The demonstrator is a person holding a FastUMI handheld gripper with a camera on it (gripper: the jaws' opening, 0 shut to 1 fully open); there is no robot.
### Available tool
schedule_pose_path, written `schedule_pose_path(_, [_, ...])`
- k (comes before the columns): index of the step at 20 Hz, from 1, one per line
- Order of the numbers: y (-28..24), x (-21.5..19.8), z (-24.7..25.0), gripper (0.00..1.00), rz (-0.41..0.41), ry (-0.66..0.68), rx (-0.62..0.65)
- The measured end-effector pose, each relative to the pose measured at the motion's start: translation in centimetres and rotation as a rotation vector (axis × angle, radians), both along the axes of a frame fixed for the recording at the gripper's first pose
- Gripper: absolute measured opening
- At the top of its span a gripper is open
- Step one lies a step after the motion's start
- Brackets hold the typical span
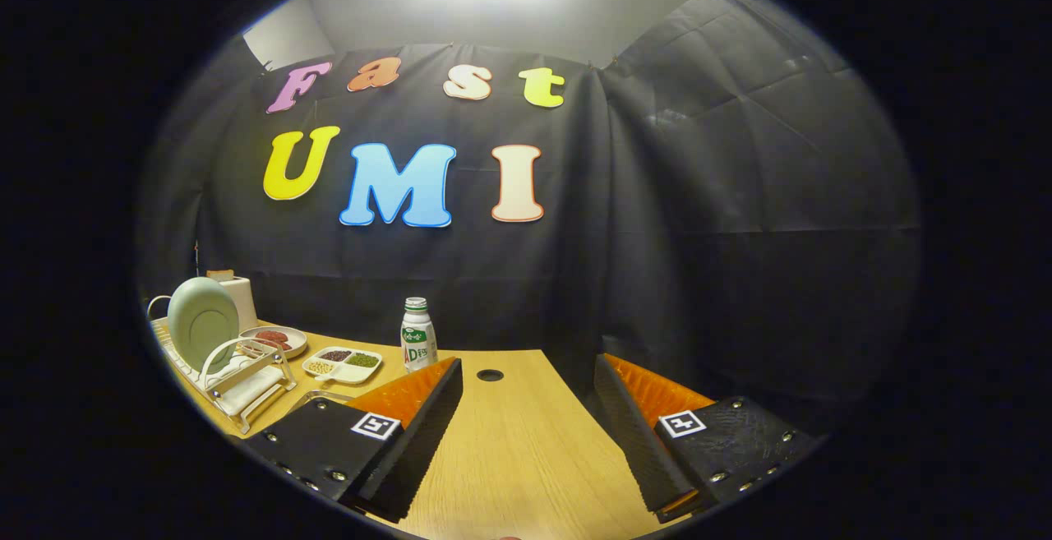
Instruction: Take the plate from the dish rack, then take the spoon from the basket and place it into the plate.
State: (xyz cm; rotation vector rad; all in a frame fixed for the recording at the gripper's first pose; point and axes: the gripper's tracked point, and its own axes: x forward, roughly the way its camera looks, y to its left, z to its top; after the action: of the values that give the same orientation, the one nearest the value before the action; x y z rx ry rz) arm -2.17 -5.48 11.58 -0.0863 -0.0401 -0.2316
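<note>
A pale green plate (201, 320) stands on edge in a white dish rack (246, 380) far off to the left of my fingers. My gripper (526, 376) hovers above the wooden table (514, 450), open, with nothing between its two black and orange fingers (415, 421). The left finger hides part of a clear container edge (316, 398) just behind it. I cannot make out the basket or the spoon.
Beside the rack lie a small round dish (275, 340) holding red pieces and a white divided tray (343, 364) of beans. A white bottle with a green label (417, 334) stands just beyond the left finger. A cable hole (490, 375) marks the table's far edge.
</note>
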Motion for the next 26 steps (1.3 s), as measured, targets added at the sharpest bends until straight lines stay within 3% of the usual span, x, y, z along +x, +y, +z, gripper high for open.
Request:
schedule_pose_path(6, [3.1,-7.9,1.9,0.99,-0.062,0.065,-0.004])
schedule_pose_path(11, [11.5,-9.8,3.1,0.99,-0.031,0.096,0.013])
schedule_pose_path(20, [31.6,-3.1,2.5,0.99,0.136,0.143,0.120])
schedule_pose_path(26, [40.0,2.3,-0.3,0.99,0.224,0.227,0.188])
